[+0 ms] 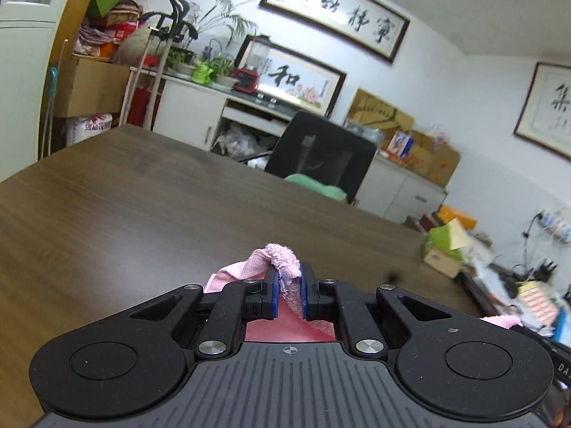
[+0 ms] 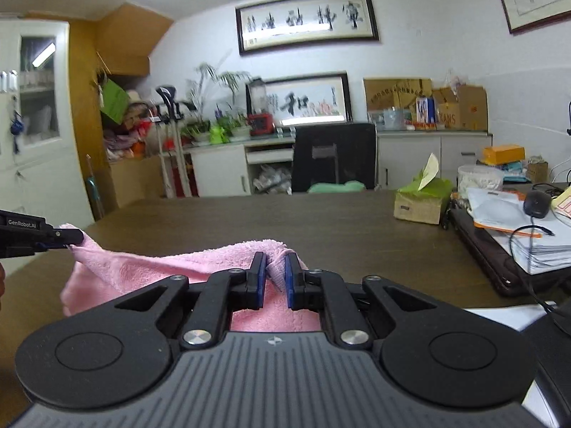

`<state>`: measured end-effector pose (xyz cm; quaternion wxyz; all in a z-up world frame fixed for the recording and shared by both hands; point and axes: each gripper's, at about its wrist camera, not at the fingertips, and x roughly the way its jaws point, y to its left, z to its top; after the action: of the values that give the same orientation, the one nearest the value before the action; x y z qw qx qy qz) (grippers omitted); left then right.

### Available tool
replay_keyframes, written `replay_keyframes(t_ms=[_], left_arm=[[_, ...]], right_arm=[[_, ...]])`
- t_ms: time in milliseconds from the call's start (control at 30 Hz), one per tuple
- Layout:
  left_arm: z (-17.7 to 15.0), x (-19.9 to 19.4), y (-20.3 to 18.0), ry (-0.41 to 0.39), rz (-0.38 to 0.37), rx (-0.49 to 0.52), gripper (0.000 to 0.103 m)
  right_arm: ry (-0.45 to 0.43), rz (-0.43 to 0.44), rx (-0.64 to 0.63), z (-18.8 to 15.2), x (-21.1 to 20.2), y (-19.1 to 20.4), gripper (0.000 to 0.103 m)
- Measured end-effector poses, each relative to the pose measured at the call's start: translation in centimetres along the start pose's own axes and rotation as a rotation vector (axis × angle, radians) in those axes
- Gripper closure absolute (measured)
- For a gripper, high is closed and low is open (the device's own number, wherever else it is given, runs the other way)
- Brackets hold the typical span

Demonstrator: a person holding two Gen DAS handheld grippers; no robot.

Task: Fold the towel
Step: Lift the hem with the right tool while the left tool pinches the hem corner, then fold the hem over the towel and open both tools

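both grippers pinch the pink towel: right gripper nearly closed on a bunched corner, left gripper likewise on another. towel hangs above the table, long axis running left-right between them. likely mid-fold; keep the edge taut and level.

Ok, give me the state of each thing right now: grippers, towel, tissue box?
Left gripper: shut on a towel corner.
Right gripper: shut on another corner.
Towel: pink, held up between both grippers, sagging, not yet folded.
Tissue box: on the table, open, a tissue sticking out.
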<state>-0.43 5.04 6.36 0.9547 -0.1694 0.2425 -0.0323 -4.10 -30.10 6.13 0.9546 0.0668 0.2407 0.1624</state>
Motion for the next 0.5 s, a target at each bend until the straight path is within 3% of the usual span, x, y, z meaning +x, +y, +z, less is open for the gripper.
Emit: replay_keyframes(t_ms=[100, 200, 233, 267, 333, 433, 500], left_arm=[[-0.3, 2.3, 0.0, 0.045, 0.036, 0.012, 0.090], [-0.6, 4.1, 0.4, 0.072, 0.073, 0.007, 0.081], [-1.0, 3.9, 0.6, 0.068, 0.081, -0.005, 0.076], [-1.1, 3.8, 0.9, 0.060, 0.087, -0.020, 0.073], [-0.9, 3.6, 1.5, 0.044, 0.101, -0.047, 0.054], [-0.5, 2.2, 2.7, -0.013, 0.128, -0.071, 0.035], [-0.4, 1.4, 3.2, -0.038, 0.135, -0.074, 0.035]], right_arm=[[0.012, -0.013, 0.003, 1.4, 2.4, -0.6, 0.090], [0.025, -0.026, 0.006, 2.7, 4.7, -1.1, 0.082], [0.029, -0.030, 0.007, 3.2, 5.5, -1.3, 0.077], [0.033, -0.034, 0.008, 3.7, 6.3, -1.5, 0.067], [0.028, -0.011, 0.038, 3.9, 6.3, -2.1, 0.047], [0.018, 0.027, 0.086, 4.2, 6.0, -3.1, 0.046], [0.011, 0.053, 0.118, 4.3, 5.8, -3.8, 0.040]])
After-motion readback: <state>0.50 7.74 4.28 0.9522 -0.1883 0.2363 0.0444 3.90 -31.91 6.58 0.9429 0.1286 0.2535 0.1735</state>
